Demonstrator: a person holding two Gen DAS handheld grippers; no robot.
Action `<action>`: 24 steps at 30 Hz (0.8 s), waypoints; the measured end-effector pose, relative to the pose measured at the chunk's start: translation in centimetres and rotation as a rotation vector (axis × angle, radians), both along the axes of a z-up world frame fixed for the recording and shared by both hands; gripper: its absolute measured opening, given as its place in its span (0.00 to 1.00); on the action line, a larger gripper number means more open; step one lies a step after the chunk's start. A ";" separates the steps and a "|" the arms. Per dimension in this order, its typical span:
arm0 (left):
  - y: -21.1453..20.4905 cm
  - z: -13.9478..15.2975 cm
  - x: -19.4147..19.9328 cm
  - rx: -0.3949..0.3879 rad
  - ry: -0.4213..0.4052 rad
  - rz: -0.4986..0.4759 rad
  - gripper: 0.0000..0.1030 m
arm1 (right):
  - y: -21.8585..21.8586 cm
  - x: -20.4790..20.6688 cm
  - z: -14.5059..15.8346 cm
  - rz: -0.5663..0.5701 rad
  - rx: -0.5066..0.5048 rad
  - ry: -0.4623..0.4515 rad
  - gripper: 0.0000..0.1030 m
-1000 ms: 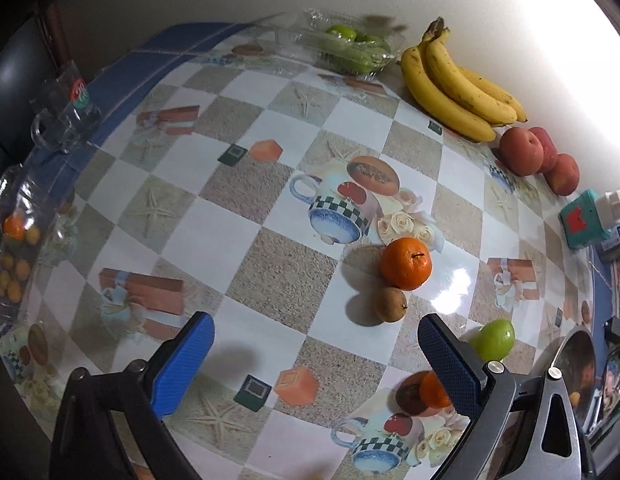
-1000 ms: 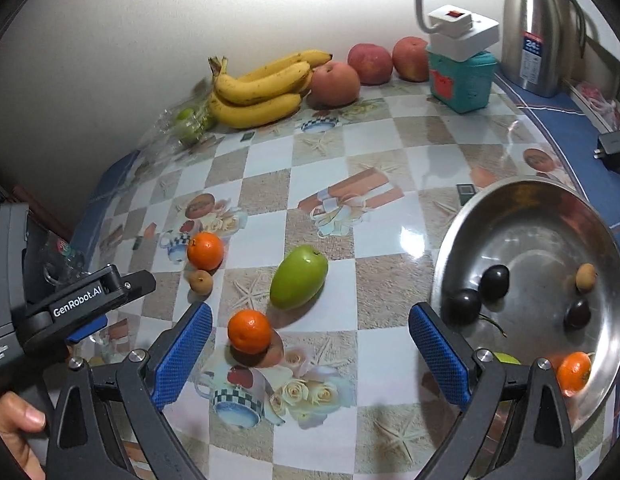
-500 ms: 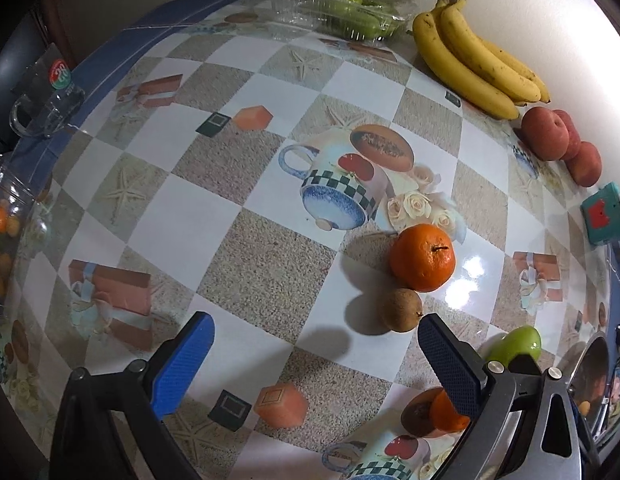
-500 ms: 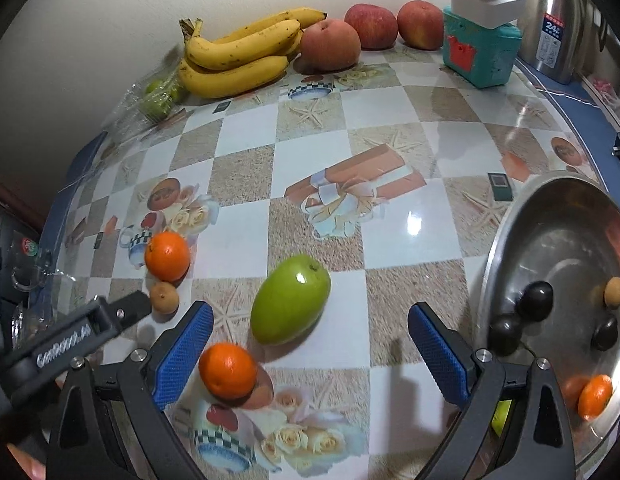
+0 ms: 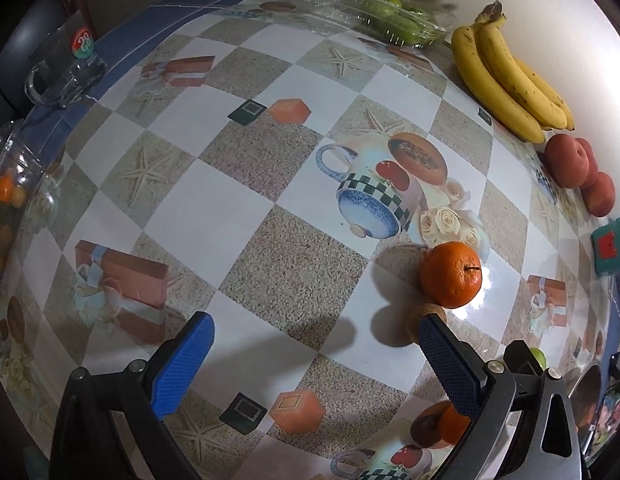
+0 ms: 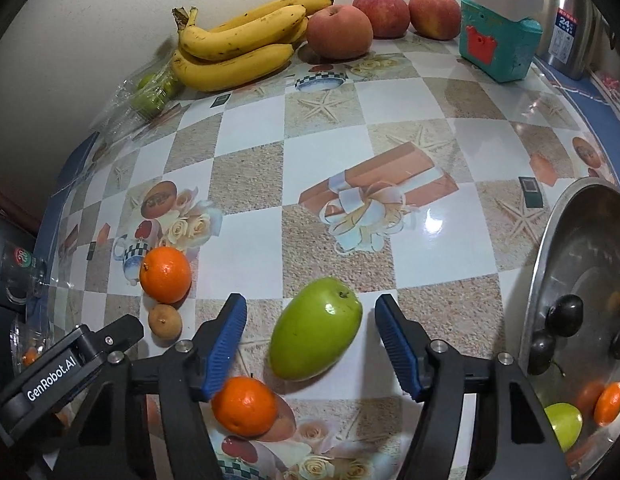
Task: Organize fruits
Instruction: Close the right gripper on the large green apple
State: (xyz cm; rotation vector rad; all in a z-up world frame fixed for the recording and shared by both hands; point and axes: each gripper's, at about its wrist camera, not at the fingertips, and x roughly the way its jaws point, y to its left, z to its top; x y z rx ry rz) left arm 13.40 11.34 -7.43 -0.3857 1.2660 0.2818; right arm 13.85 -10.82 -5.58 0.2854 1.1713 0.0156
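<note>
The right tool (image 6: pixel 310 336) has dropped over the mango (image 6: pixel 314 328), its jaws narrowed but still spread beside it. A grasp looks imminent. The left tool (image 5: pixel 315 356) stays spread.

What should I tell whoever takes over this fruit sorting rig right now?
Right gripper: open, jaws either side of the green mango, not yet closed.
Left gripper: open, empty, near the small brown fruit and an orange.
Done: metal bowl already holds dark fruits, a small orange and a green one.
Left: mango, both loose oranges including the near one, and the brown fruit. Bananas and apples sit by the wall.
</note>
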 end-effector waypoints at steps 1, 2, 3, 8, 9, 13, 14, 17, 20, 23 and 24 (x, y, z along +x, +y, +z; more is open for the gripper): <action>0.0 0.0 0.0 -0.003 0.000 0.000 1.00 | 0.0 0.0 0.0 0.000 0.003 0.000 0.56; 0.2 -0.1 -0.1 -0.006 0.001 -0.001 1.00 | 0.1 0.0 0.0 0.002 0.004 0.001 0.50; 0.2 -0.1 -0.1 -0.010 0.002 -0.002 1.00 | 0.1 0.0 -0.1 0.002 -0.004 0.004 0.46; 0.0 0.1 -0.2 -0.016 0.003 -0.003 1.00 | 0.0 0.0 -0.5 -0.006 0.019 0.015 0.44; -0.1 0.2 -0.1 -0.019 0.002 -0.005 1.00 | 0.0 -0.1 -0.5 -0.006 0.015 0.014 0.43; -0.6 0.7 -0.2 -0.033 -0.004 -0.011 1.00 | 0.0 -0.2 -0.4 -0.011 0.015 0.016 0.42; -0.7 0.9 -0.2 -0.039 -0.007 -0.013 1.00 | 0.0 -0.3 -0.3 -0.009 0.014 0.015 0.42; -0.7 1.7 -0.5 -0.039 -0.023 -0.022 1.00 | -0.1 -0.6 -0.1 -0.009 0.018 0.014 0.42; -1.3 2.3 -0.7 -0.023 -0.038 -0.046 1.00 | -0.5 -1.1 0.3 -0.012 0.023 0.009 0.42; -2.1 2.5 -0.7 -0.032 -0.042 -0.072 1.00 | -0.7 -1.7 0.8 -0.008 0.023 0.003 0.42; -2.3 2.5 -0.8 -0.034 -0.043 -0.080 1.00 | -0.7 -1.9 0.9 -0.007 0.022 0.003 0.42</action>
